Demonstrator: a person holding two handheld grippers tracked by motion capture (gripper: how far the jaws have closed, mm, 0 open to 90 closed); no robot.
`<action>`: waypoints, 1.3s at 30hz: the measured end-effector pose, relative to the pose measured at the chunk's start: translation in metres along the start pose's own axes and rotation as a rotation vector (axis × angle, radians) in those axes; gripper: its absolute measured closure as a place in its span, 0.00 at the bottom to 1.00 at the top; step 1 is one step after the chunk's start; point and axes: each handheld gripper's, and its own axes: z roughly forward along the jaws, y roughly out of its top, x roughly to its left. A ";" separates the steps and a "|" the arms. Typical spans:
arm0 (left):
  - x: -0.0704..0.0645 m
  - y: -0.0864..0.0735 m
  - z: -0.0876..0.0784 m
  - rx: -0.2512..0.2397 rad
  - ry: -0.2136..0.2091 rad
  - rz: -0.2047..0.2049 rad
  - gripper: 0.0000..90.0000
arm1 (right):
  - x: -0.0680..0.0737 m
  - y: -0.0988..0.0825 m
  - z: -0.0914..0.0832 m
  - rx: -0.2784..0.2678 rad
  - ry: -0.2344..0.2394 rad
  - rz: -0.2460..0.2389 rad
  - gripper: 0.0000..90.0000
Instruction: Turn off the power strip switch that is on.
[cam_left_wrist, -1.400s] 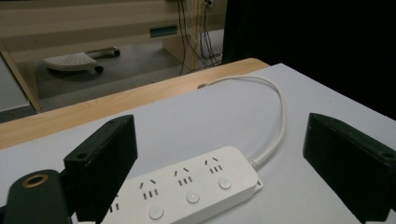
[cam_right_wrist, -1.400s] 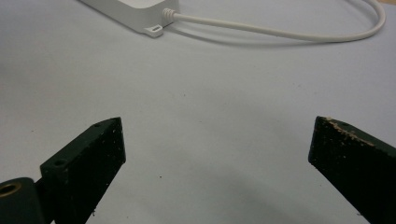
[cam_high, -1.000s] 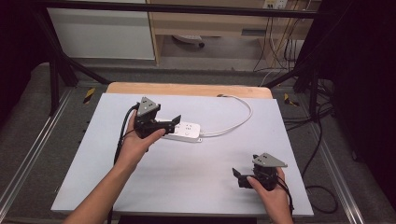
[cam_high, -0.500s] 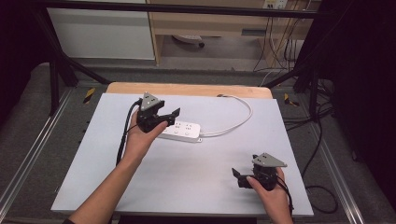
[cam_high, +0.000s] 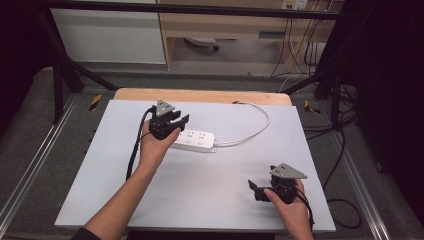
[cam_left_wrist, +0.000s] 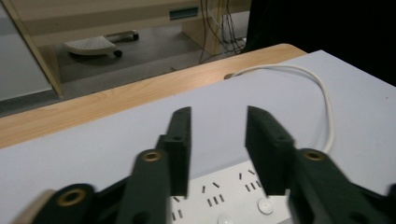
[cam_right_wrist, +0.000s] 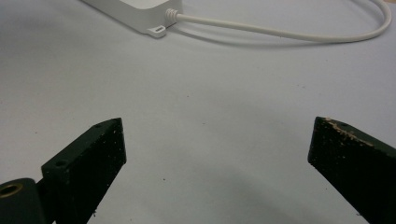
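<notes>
A white power strip (cam_high: 195, 141) lies flat near the middle of the grey table top (cam_high: 200, 200), and its white cable (cam_high: 252, 129) loops right and back toward the far edge. My left gripper (cam_high: 181, 121) hovers over the strip's left end. In the left gripper view its jaws (cam_left_wrist: 217, 116) have just been closing. A gap remains, with bare table between the tips and the strip's sockets (cam_left_wrist: 224, 198) just beneath them. My right gripper (cam_high: 256, 189) rests low near the front right, open wide (cam_right_wrist: 217, 126) over bare table. The strip's cable end (cam_right_wrist: 140, 14) lies far ahead of it.
A wooden table edge (cam_high: 200, 95) borders the far side of the grey top. Metal frame rails (cam_high: 30, 155) run along both sides. Loose black cables (cam_high: 345, 150) hang and lie on the floor at the right. A pale cabinet (cam_high: 110, 35) stands beyond the table.
My left gripper has shifted a little right and down over the strip's left end, and its jaws have narrowed. The right gripper and the strip have stayed put.
</notes>
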 end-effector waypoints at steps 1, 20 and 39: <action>0.001 -0.001 0.001 0.005 -0.009 -0.003 0.74 | 0.000 0.000 0.000 0.001 0.001 -0.001 0.05; 0.002 -0.019 0.016 0.090 -0.039 0.002 0.99 | -0.001 0.000 0.001 0.005 0.004 0.001 0.05; 0.003 -0.035 0.026 0.155 -0.070 -0.016 1.00 | 0.002 0.000 0.002 0.019 0.021 -0.001 0.04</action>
